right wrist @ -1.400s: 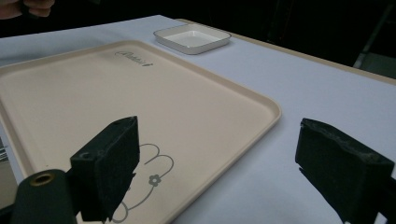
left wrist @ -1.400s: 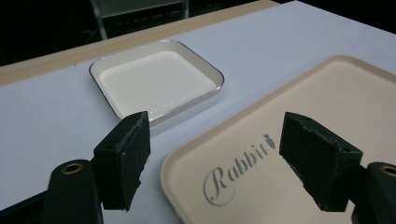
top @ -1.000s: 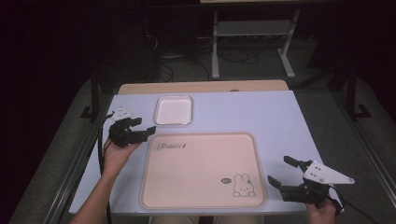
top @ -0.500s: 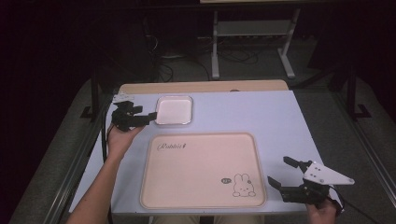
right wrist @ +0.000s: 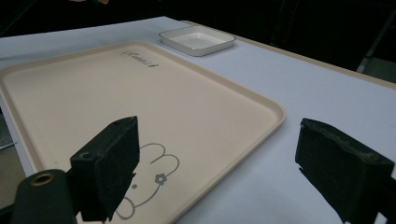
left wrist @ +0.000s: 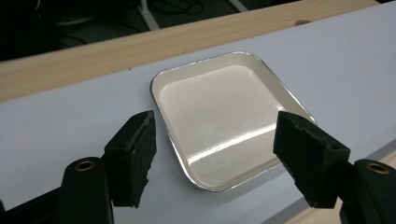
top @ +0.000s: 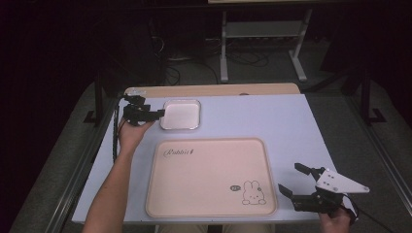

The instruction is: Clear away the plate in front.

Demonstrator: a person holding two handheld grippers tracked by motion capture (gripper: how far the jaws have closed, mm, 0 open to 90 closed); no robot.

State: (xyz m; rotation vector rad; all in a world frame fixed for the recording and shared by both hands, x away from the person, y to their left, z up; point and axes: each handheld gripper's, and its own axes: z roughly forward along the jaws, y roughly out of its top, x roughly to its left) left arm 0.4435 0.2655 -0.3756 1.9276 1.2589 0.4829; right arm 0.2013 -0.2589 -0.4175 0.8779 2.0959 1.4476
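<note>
The small white dish (top: 180, 114) lies near the table's (top: 272, 116) far left corner, just in front of the wooden strip (top: 214, 90) along the far edge. The left gripper (top: 154, 114) is level at the dish's left rim; its jaws, which have just been closing a little, stand wide apart with the dish (left wrist: 224, 119) ahead between them, untouched. The left forearm reaches up along the table's left edge. The right gripper (top: 294, 180) rests at the near right corner beside the beige tray (top: 209, 194), jaws apart and holding nothing.
</note>
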